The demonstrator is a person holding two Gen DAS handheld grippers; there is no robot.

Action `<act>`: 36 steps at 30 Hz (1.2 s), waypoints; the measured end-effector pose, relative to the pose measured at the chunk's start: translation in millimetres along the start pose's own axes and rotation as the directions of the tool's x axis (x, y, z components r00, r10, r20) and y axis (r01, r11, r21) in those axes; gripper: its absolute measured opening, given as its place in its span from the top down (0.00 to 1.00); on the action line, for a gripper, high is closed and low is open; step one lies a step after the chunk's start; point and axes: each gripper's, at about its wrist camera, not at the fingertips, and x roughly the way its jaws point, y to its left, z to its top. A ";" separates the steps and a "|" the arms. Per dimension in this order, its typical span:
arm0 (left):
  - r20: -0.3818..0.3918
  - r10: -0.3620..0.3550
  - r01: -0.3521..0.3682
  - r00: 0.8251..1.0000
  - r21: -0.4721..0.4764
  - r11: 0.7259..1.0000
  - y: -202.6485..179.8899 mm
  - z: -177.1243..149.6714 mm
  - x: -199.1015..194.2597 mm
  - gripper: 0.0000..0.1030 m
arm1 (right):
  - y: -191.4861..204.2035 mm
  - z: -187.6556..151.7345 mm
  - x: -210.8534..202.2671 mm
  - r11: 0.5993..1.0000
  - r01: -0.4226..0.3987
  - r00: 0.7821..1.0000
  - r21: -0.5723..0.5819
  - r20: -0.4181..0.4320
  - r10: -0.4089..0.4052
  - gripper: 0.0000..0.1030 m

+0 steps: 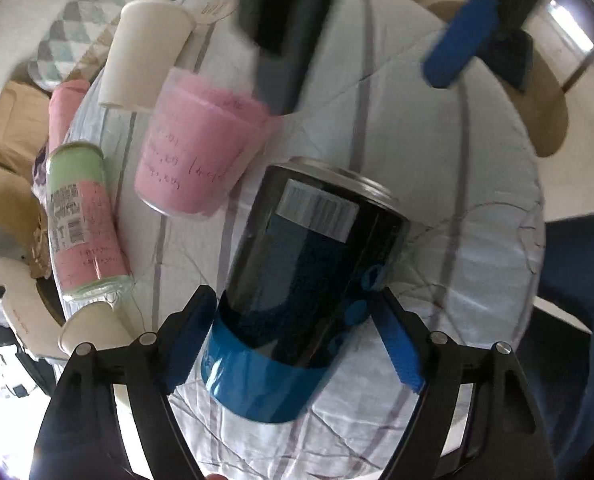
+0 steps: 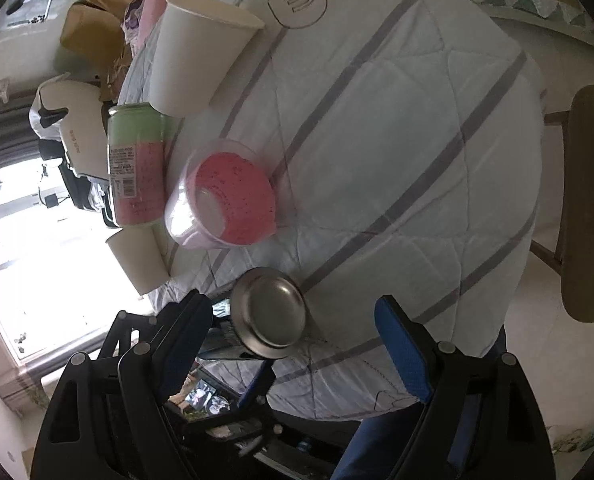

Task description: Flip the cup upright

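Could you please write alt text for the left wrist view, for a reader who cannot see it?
The left tongs straddle a dark blue can on a striped quilted cloth. Beyond stand a pink cup, a white paper cup and a green-pink can.

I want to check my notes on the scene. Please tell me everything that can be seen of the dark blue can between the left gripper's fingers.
The dark blue can looks like glossy metal, with a lighter blue band at its near end, a white barcode label near the far end, and a silver rim there. The right wrist view shows a round, domed silver end. The can is tilted over the striped quilted cloth. The left gripper has a finger on each side of it; actual contact cannot be confirmed.
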 end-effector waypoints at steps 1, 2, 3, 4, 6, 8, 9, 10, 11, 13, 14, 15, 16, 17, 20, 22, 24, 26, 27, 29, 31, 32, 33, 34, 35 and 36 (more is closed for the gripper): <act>0.004 -0.007 0.007 1.000 -0.015 1.000 1.8 -0.4 1.1 0.23 | -1.2 -1.5 1.4 1.000 0.000 1.000 0.006 0.000 0.000 0.18; 0.013 -0.015 0.016 1.000 -0.033 0.999 4.2 -1.3 1.0 0.23 | -3.2 -2.1 0.5 1.000 0.000 1.000 0.005 0.000 0.000 0.18; 0.019 -0.025 0.026 1.000 -0.061 0.998 7.4 -2.5 0.6 0.24 | -3.7 -2.8 0.3 1.000 -0.002 1.000 0.004 0.001 0.002 0.18; 0.024 -0.036 0.038 0.999 -0.085 0.996 11.1 -3.5 0.2 0.24 | -2.5 -4.8 0.9 1.000 -0.006 1.000 0.001 0.005 0.006 0.18; 0.038 -0.089 0.094 0.995 -0.152 0.984 21.5 -8.3 -1.5 0.24 | -0.7 -5.6 -0.5 1.000 -0.003 1.000 -0.009 0.012 0.003 0.18; 0.034 -0.139 0.143 0.990 -0.244 0.959 31.1 -16.7 -2.9 0.25 | 2.6 -7.8 -0.2 1.000 -0.001 1.000 -0.023 0.014 0.002 0.18; 0.037 -0.154 0.158 0.987 -0.281 0.947 36.7 -21.0 -3.6 0.25 | 3.3 -8.1 0.1 1.000 -0.003 1.000 -0.027 0.013 0.003 0.18; 0.038 -0.170 0.173 0.985 -0.316 0.933 40.3 -24.7 -4.0 0.25 | 5.6 -9.3 1.3 0.999 -0.003 1.000 -0.033 0.008 0.003 0.18; 0.041 -0.192 0.194 0.980 -0.368 0.909 45.1 -30.5 -4.8 0.25 | 8.7 -10.5 2.5 0.999 -0.005 1.000 -0.042 0.003 0.005 0.18; 0.050 -0.227 0.223 0.973 -0.470 0.854 53.3 -43.8 -6.2 0.25 | 17.8 -13.1 6.5 0.998 0.000 1.000 -0.061 -0.004 0.000 0.18; 0.058 -0.236 0.230 0.970 -0.531 0.816 58.9 -51.2 -6.7 0.25 | 20.5 -13.3 7.5 0.998 -0.001 1.000 -0.065 -0.008 0.001 0.18; 0.063 -0.238 0.230 0.969 -0.576 0.784 63.9 -55.8 -6.2 0.25 | 23.5 -13.0 9.2 0.997 -0.005 1.000 -0.073 -0.011 0.004 0.18; 0.074 -0.240 0.232 0.968 -0.627 0.744 70.0 -62.2 -5.5 0.26 | 29.1 -14.0 12.1 0.996 0.002 1.000 -0.089 -0.013 -0.004 0.18; 0.088 -0.244 0.238 0.966 -0.672 0.701 74.2 -69.2 -4.6 0.26 | 31.0 -14.6 14.0 0.995 0.007 1.000 -0.097 -0.016 -0.008 0.18; 0.118 -0.261 0.255 0.958 -0.766 0.590 79.0 -86.8 0.6 0.26 | 40.9 -16.0 21.5 0.992 0.019 0.999 -0.126 -0.033 -0.024 0.18; 0.128 -0.262 0.259 0.956 -0.789 0.558 75.7 -94.7 0.3 0.26 | 45.8 -16.9 25.1 0.989 0.029 0.999 -0.142 -0.039 -0.034 0.18; 0.141 -0.272 0.272 0.952 -0.797 0.539 68.3 -100.7 -2.0 0.26 | 49.5 -18.3 27.8 0.987 0.041 0.998 -0.158 -0.046 -0.049 0.18; 0.149 -0.267 0.274 0.952 -0.800 0.533 67.9 -105.4 0.4 0.25 | 53.3 -18.9 29.3 0.982 0.055 0.997 -0.180 -0.045 -0.064 0.18; 0.149 -0.263 0.272 0.953 -0.803 0.530 71.2 -107.4 1.7 0.25 | 55.6 -19.5 30.1 0.980 0.064 0.996 -0.190 -0.043 -0.073 0.18; 0.151 -0.251 0.265 0.956 -0.813 0.519 71.8 -111.4 1.2 0.25 | 60.5 -20.4 30.5 0.974 0.078 0.995 -0.214 -0.039 -0.088 0.18; 0.168 -0.243 0.272 0.955 -0.822 0.500 70.2 -108.9 -1.7 0.24 | 68.9 -24.8 33.0 0.969 0.092 0.994 -0.228 -0.038 -0.104 0.18; 0.181 -0.240 0.280 0.954 -0.824 0.493 70.8 -111.3 -2.4 0.24 | 71.4 -25.8 32.9 0.967 0.096 0.993 -0.237 -0.039 -0.108 0.18; 0.196 -0.235 0.290 0.952 -0.823 0.488 68.8 -110.6 -3.0 0.22 | 72.3 -27.1 31.5 0.963 0.101 0.993 -0.248 -0.038 -0.113 0.18; 0.221 -0.232 0.308 0.947 -0.822 0.479 69.7 -111.8 -7.0 0.19 | 76.4 -28.4 30.4 0.957 0.112 0.992 -0.269 -0.031 -0.125 0.18; 0.238 -0.230 0.322 0.944 -0.822 0.469 75.1 -116.3 -9.1 0.18 | 79.4 -29.2 28.8 0.951 0.121 0.991 -0.285 -0.025 -0.134 0.18; 0.250 -0.229 0.331 0.941 -0.824 0.460 79.2 -122.9 -12.8 0.17 | 84.9 -29.8 26.6 0.942 0.132 0.989 -0.308 -0.020 -0.145 0.18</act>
